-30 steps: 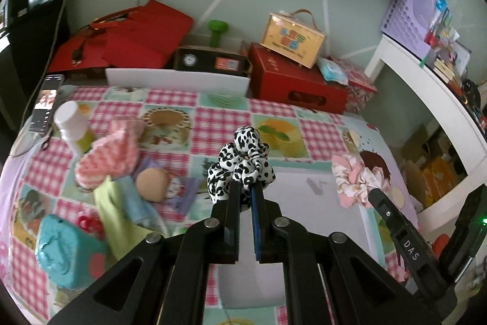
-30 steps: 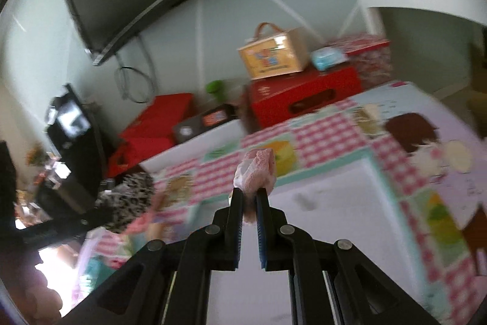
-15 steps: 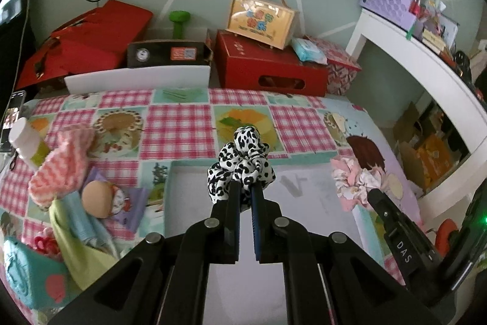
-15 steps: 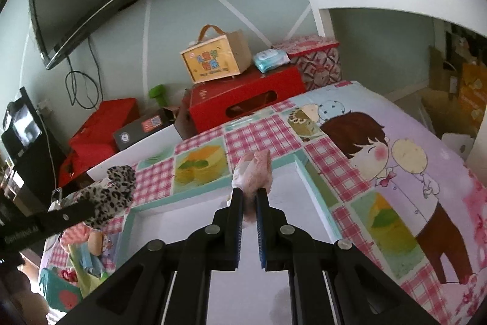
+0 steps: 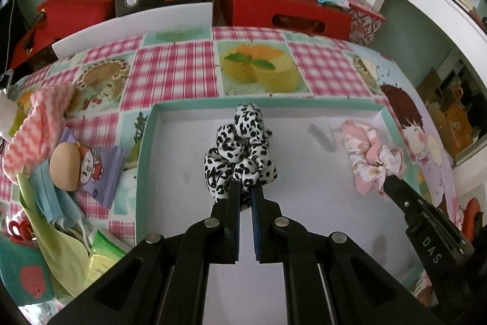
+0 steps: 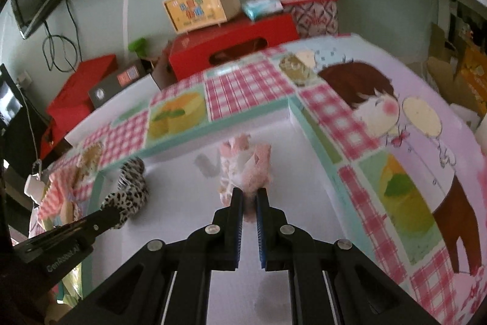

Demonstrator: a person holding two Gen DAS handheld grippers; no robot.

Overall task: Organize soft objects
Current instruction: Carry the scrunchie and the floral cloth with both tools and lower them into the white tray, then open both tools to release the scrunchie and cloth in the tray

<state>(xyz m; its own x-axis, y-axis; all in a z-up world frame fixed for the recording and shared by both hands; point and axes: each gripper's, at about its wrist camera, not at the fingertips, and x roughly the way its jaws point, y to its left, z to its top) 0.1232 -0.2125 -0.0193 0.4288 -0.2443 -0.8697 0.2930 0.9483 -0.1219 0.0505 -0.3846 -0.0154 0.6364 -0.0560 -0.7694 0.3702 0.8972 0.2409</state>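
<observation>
My left gripper (image 5: 246,188) is shut on a black-and-white leopard-print scrunchie (image 5: 240,154), held just over the white floor of a shallow tray with a teal rim (image 5: 143,154). My right gripper (image 6: 249,197) is shut on a pink floral scrunchie (image 6: 246,169) over the same tray (image 6: 307,130). In the left wrist view the pink floral scrunchie (image 5: 373,157) hangs at the tray's right side from the right gripper's fingers (image 5: 395,188). In the right wrist view the leopard-print scrunchie (image 6: 127,194) shows at the tray's left.
Left of the tray lie a pink zigzag cloth (image 5: 36,133), a blue face mask (image 5: 51,197), a round plush toy (image 5: 65,169), a green cloth (image 5: 61,245) and a teal pouch (image 5: 21,273). Red boxes (image 5: 283,11) and a white board (image 5: 134,29) stand behind the table.
Both grippers have come down and forward over the tray with their scrunchies still held. The tray now fills the lower part of both views.
</observation>
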